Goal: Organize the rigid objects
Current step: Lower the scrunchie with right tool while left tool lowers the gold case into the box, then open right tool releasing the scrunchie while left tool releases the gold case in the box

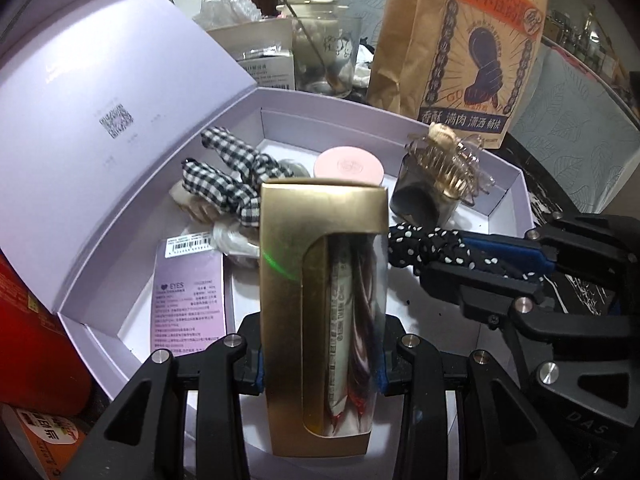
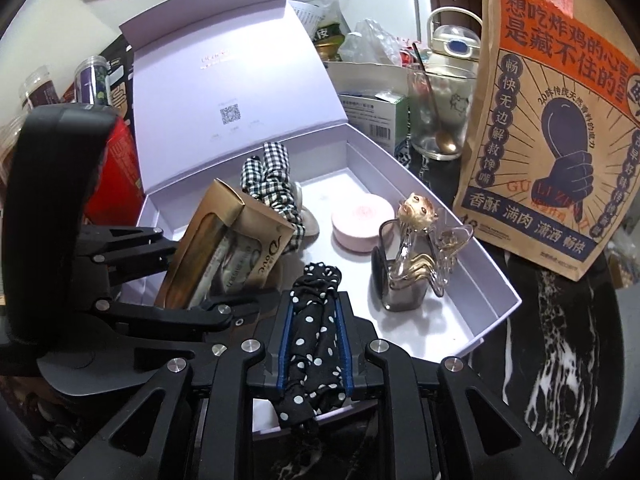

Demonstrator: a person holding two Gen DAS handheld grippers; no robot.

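Left gripper [image 1: 320, 364]: your jaws clamp the gold carton [image 1: 320, 312] by its two long sides, its clear window showing the wrapped sticks inside; the carton stands tilted over the near-left part of the lilac gift box [image 2: 496, 280], and whether its lower end touches the box floor cannot be told. Right gripper [image 2: 312, 340]: your jaws are nearly closed, pinching the black polka-dot scrunchie [image 2: 316, 320], which hangs over the near edge of the gift box, just right of the carton. Inside the gift box, beyond the carton, lies the checked scrunchie [image 2: 268, 176]; right of it, at the middle, sits the pink round compact [image 2: 362, 218]. At the right side of the gift box stands the dark cup [image 2: 394, 280] with the clear hair claw [image 2: 424, 240] clipped on its rim. The lid [image 2: 240, 80] of the gift box stands open at the far side, and the brown paper bag [image 2: 560, 120] stands outside it, to the right.
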